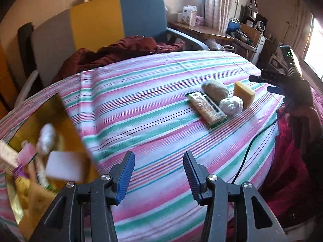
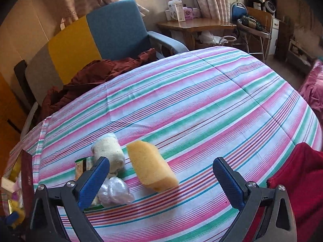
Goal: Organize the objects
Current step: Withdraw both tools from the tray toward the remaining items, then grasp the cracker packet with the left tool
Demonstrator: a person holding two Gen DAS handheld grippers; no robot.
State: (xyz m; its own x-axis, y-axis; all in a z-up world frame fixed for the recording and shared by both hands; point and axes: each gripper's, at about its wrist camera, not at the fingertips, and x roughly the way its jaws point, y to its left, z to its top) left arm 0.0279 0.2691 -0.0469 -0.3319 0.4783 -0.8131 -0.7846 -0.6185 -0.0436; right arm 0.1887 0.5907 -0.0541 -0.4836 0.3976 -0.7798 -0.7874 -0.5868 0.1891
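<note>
On the striped bed cover lie a yellow sponge point(image 1: 243, 95) point(image 2: 151, 167), a rolled beige towel point(image 1: 215, 89) point(image 2: 108, 149), a green packet point(image 1: 208, 107) point(image 2: 82, 166) and a white plastic-wrapped bundle point(image 1: 231, 104) point(image 2: 115, 191). My right gripper point(image 2: 161, 162) point(image 1: 264, 84) is wide open just above the sponge, and its pads do not touch it. My left gripper point(image 1: 159, 157) is open and empty over bare bed cover. Beside it at the left is a gold-lined box point(image 1: 40, 121) point(image 2: 26, 173). The box holds a white block point(image 1: 66, 168) and several other items, all blurred.
A blue and yellow armchair point(image 1: 121, 20) stands behind the bed with a maroon cloth point(image 1: 113, 52) heaped against it. A wooden desk point(image 2: 193, 26) with boxes stands under the window. A red garment point(image 2: 298, 173) and a black cable point(image 1: 250, 147) lie at the bed's right edge.
</note>
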